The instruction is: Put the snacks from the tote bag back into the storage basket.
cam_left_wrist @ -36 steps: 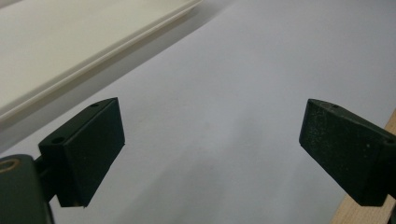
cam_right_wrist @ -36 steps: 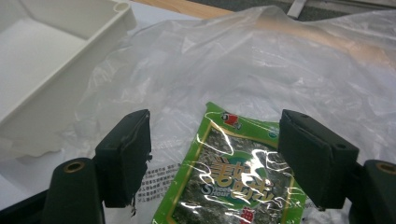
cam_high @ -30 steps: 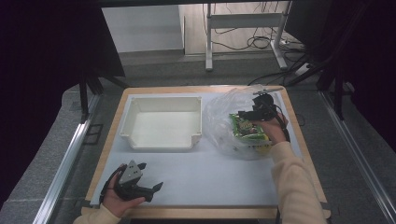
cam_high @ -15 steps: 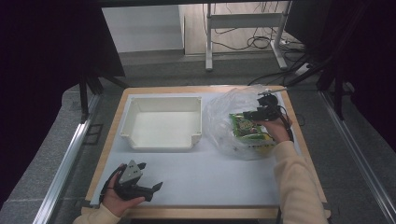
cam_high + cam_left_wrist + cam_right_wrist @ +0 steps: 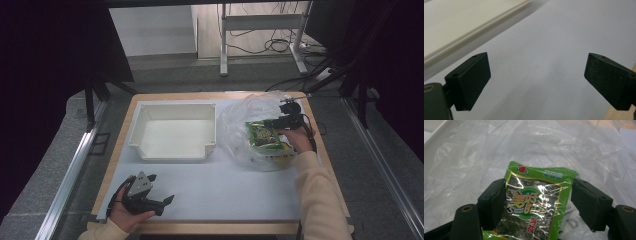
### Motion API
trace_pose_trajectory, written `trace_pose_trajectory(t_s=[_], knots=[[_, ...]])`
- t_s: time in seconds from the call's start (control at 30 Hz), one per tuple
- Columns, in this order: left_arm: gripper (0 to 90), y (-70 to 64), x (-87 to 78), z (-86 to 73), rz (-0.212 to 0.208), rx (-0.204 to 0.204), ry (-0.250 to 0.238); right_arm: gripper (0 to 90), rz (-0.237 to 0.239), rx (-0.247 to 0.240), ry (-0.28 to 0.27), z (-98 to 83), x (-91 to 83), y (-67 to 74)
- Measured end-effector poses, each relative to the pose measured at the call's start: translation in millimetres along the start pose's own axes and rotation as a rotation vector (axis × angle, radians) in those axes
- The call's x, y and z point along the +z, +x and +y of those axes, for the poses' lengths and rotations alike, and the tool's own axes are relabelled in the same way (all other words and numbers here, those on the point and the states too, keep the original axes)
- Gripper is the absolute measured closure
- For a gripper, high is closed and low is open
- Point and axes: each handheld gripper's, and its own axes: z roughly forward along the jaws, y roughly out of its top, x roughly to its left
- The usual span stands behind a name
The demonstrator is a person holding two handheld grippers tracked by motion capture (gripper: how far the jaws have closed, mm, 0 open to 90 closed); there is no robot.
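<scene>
A green snack packet (image 5: 534, 202) with shiny film stands between the jaws of my right gripper (image 5: 537, 205), whose pads press on its two side edges. From above, this packet (image 5: 261, 135) is over a crumpled clear plastic bag (image 5: 240, 120) at the table's right side, with my right gripper (image 5: 272, 125) coming in from the right. My left gripper (image 5: 161, 189) rests near the front left edge, held by a hand. Its jaws are wide apart over bare white table, and nothing lies between them (image 5: 536, 77).
A white plastic tray (image 5: 175, 106) sits at the back left of the white mat, its rim (image 5: 461, 27) just beyond my left gripper. A second, yellowish packet (image 5: 277, 156) lies in the bag. The wooden table edge (image 5: 320, 145) runs close behind the right hand.
My right gripper has shifted slightly to the right with the green packet in it. The left gripper has stayed where it was.
</scene>
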Motion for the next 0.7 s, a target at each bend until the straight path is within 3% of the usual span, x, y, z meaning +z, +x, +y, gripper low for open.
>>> trace_pose_trajectory(t_s=[0.7], knots=[[6.6,0.2,-0.7,0.1,0.002,0.0,-0.002,38.5,0.003,0.026,0.075,-3.6,15.4,-13.3]])
